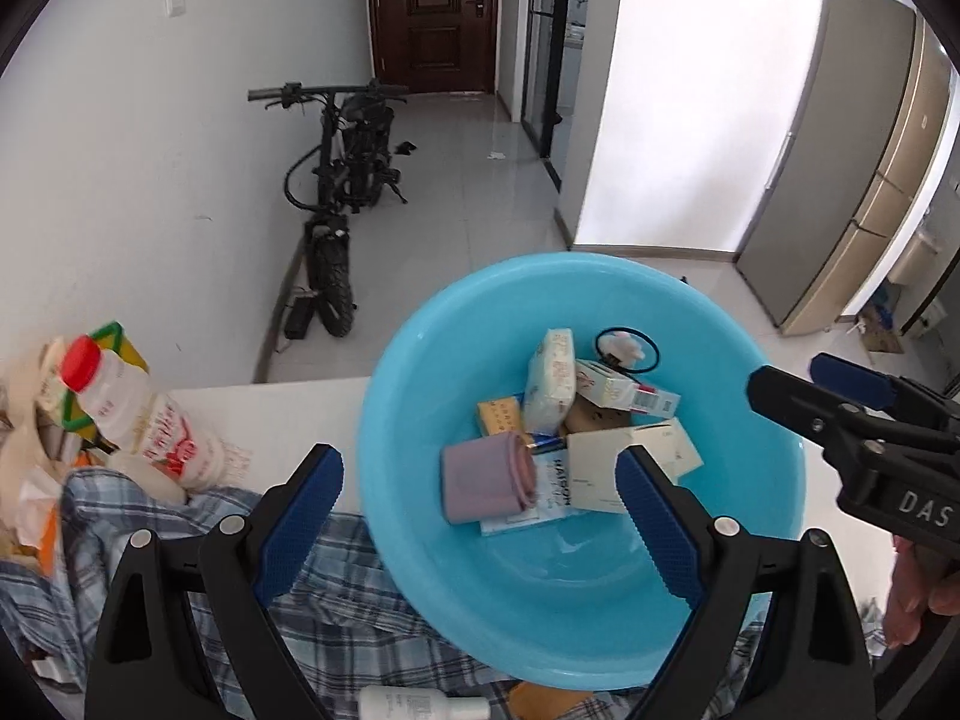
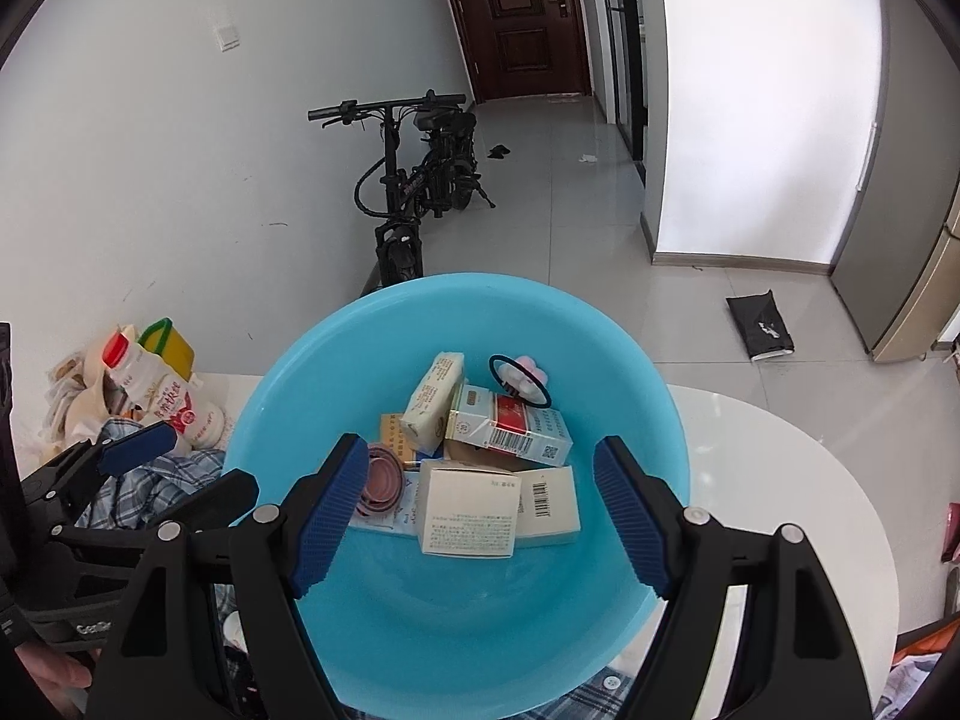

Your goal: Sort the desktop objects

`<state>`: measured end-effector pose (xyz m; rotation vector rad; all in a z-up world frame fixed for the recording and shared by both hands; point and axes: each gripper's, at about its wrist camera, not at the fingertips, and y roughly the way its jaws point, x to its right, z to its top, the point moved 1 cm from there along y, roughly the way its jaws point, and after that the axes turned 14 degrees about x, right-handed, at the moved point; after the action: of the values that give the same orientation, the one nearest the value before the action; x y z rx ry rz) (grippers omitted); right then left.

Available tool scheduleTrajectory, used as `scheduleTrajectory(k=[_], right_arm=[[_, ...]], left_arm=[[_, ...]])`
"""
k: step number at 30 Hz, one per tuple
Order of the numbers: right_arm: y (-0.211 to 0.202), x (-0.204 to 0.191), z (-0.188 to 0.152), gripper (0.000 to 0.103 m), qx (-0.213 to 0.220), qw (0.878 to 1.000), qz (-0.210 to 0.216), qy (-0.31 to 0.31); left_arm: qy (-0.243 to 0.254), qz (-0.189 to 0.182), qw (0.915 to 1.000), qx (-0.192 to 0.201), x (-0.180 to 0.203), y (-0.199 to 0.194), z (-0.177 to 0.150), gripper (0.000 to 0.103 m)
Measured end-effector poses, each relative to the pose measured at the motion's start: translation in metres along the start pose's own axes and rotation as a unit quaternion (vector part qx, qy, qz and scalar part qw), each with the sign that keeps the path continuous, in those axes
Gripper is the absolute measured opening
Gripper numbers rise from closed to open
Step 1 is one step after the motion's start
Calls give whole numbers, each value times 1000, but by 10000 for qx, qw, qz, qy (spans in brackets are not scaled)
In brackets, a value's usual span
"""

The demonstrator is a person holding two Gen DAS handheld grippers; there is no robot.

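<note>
Left gripper [image 1: 480, 516]: you hold it tipped steeply down over the near left part of the basin, jaws spread wide, nothing between the pads.
Right gripper [image 2: 480, 510]: you hold it at a like downward tilt over the basin's middle, jaws moderately apart and empty; your hand [image 1: 918, 594] shows under it in the left view.
Plaid shirt [image 1: 180, 540]: crumpled on the table under the basin's near left side.
Blue basin [image 2: 660, 420]: sits on the white table [image 2: 810, 480], partly on the shirt.
Sorted items: white boxes [image 2: 468, 516], a rolled purple band [image 1: 486, 480], a tissue pack [image 1: 549, 384], a red-and-white carton [image 2: 510, 426] and a black hair tie [image 2: 519, 378] lie piled in the basin's far half.
Yogurt bottle [image 1: 132, 408]: red-capped, leaning left of the basin among bags.
Floor beyond: a black bike [image 2: 414, 180] stands by the wall.
</note>
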<state>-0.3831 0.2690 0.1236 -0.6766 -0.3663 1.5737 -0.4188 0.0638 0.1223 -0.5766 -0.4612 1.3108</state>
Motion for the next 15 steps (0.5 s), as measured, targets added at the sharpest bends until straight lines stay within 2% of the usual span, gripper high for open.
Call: scheduleTrajectory(k=[3, 10, 13, 15], right_arm=[[-13, -6, 7, 76, 191, 9996, -37, -190], [-48, -16, 24, 76, 599, 9976, 103, -332], [-61, -17, 23, 76, 692, 9964, 56, -485], [-69, -18, 20, 76, 679, 9964, 46, -509]], left_arm=[[129, 6, 9997, 219, 1, -18, 12, 94], [-146, -214, 9983, 518, -4, -61, 23, 94], [37, -42, 9966, 827, -4, -83, 21, 94], [187, 35, 9965, 819, -2, -92, 17, 94]])
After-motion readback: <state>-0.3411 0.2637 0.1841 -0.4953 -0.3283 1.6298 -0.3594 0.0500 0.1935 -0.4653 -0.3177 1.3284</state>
